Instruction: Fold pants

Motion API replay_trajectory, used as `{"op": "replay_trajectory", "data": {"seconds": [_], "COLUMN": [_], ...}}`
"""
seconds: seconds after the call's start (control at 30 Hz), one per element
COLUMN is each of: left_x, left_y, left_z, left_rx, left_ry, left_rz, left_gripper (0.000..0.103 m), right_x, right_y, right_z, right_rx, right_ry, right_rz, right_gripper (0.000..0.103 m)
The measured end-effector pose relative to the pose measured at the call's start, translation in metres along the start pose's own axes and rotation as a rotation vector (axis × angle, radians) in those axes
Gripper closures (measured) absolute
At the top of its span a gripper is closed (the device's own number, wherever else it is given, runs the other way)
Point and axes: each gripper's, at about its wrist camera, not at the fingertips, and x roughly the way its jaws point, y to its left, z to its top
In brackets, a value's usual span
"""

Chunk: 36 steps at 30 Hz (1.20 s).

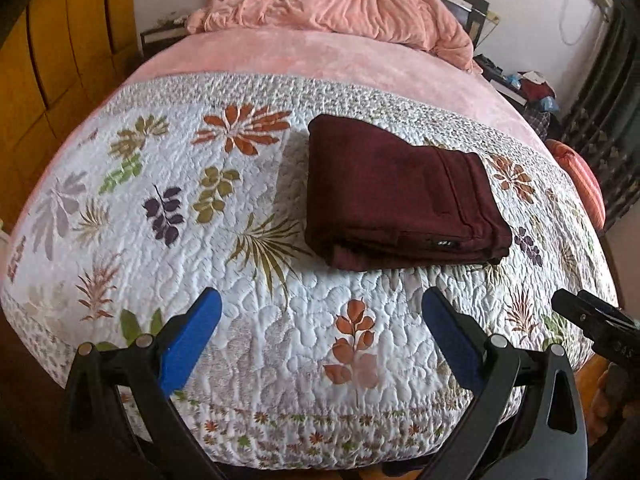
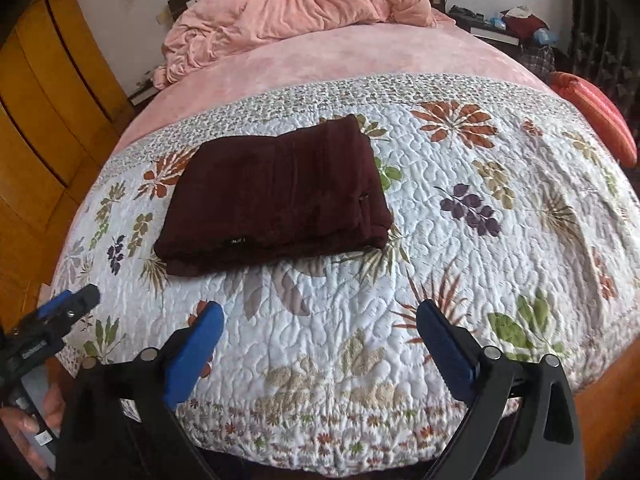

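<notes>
Quilted bed (image 1: 280,360) carries the pants (image 1: 400,196), folded into a compact maroon stack near the quilt's far border, apparently finished. Left gripper (image 1: 320,320) and right gripper (image 2: 320,324) hover near the foot edge, both spread and empty, well apart from the pants

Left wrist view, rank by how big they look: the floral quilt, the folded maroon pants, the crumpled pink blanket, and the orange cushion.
1. floral quilt, clearly largest.
2. and 3. crumpled pink blanket and folded maroon pants look similar; the blanket lies farther away, so no ranking.
4. orange cushion, partly cut off by the bed edge.
</notes>
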Motion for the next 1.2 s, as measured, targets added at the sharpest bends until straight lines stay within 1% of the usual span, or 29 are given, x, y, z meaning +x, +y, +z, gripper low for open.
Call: {"op": "replay_trajectory", "data": {"seconds": [0.17,0.3,0.53,0.73,0.93,1.2], "left_x": [-0.025,-0.039,-0.060,-0.075,-0.079,-0.069], "left_y": [-0.008,-0.014,-0.023,-0.028,-0.026,-0.023], "left_z": [-0.001,-0.004,-0.010,-0.011,-0.008,-0.009], "left_rx": [0.047,0.077,0.110,0.132,0.124,0.114], "left_ry": [-0.041,-0.053,-0.090,-0.139,-0.155,-0.125], "left_rz": [0.026,0.029,0.044,0.073,0.077,0.074], "left_gripper": [0.003,0.003,0.003,0.003,0.003,0.003], "right_x": [-0.012,-0.024,-0.042,-0.054,-0.058,-0.054], "right_y": [0.005,0.011,0.017,0.021,0.018,0.019], "right_z": [-0.002,-0.002,-0.005,-0.008,-0.006,-0.006], "right_rx": [-0.010,-0.019,-0.021,-0.035,-0.033,-0.031], "right_ry": [-0.002,-0.008,-0.015,-0.044,-0.061,-0.053], "right_rz": [-0.017,-0.013,0.035,0.011,-0.012,-0.014], "right_gripper": [0.004,0.004,0.004,0.004,0.004,0.004]}}
